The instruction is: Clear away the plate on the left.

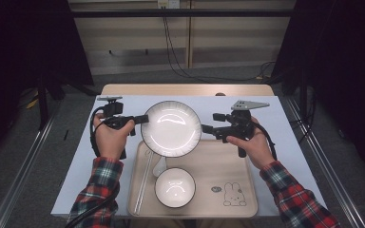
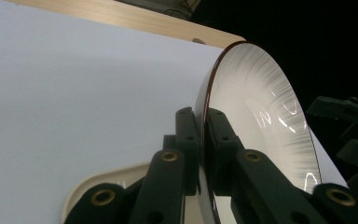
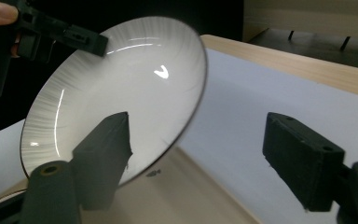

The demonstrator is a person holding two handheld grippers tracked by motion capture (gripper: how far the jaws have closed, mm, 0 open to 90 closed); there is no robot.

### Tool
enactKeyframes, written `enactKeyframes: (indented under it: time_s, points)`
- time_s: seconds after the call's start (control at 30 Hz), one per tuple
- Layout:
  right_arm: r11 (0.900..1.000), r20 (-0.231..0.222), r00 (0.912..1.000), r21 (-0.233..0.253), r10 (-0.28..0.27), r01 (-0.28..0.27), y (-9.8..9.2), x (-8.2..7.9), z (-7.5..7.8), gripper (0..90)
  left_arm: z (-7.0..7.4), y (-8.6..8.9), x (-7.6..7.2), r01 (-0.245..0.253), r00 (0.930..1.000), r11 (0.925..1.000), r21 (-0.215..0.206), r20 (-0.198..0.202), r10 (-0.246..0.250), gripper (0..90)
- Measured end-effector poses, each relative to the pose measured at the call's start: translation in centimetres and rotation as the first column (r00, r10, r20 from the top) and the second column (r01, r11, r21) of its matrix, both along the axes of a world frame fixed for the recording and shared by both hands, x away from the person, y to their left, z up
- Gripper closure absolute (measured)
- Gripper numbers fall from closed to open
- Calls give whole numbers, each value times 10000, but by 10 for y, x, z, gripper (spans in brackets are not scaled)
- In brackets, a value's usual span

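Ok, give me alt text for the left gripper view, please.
The left gripper has its black jaws shut on the rim of a white plate, held tilted above a pale blue table cover. A beige tray corner shows below.

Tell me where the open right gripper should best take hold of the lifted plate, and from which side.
Probably the rim on the person's right. The plate is lifted above the tray, with the left gripper shut on its opposite rim. The thin, raised edge suits a pinch: one jaw above, one beneath. The right gripper is open beside that rim, so it could come straight in sideways.
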State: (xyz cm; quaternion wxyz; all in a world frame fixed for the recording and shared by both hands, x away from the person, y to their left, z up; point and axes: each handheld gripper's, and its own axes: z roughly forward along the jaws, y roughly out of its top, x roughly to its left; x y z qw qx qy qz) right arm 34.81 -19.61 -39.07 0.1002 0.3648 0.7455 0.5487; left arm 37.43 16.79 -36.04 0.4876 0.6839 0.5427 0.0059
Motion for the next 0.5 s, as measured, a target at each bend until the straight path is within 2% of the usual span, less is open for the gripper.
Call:
enactKeyframes:
  time_s: [0.03, 0.1, 0.17, 0.23, 0.3, 0.33, 0.43, 0.5]
  points:
    - [9999, -15, 10000, -100, 29, -30, 2, 0, 0, 252, 2, -3, -1, 30, 10000, 10000, -46, 50, -30, 854]
    - [10000, -110, 9999, 5, 54, -54, 5, -1, 0, 280, 4, -8, -1, 190, 9998, 9998, -117, 61, -189, 855]
    - [9999, -18, 10000, 107, 12, -11, 8, -1, -2, 318, 7, -14, -3, 344, 9993, 9992, -213, 125, -342, 855]
    - [9996, -477, 9989, 277, -20, 33, 10, -1, -3, 347, 8, -18, -3, 512, 9986, 9984, -256, 169, -508, 855]
    - [9992, -586, 9981, 367, 205, -184, 12, -1, -3, 380, 8, -23, -4, 580, 9982, 9975, -408, 194, -572, 854]
    - [9990, -724, 9971, 401, 222, -194, 13, -2, -3, 420, 8, -25, -4, 651, 9977, 9969, -452, 195, -643, 854]
    - [9982, -999, 9946, 545, 292, -239, 13, -4, -3, 465, 7, -28, -5, 786, 9967, 9945, -688, 243, -771, 854]
    - [9949, -1364, 9904, 1011, 202, -63, 11, -5, -3, 494, 6, -29, -5, 874, 9961, 9926, -843, 211, -859, 855]
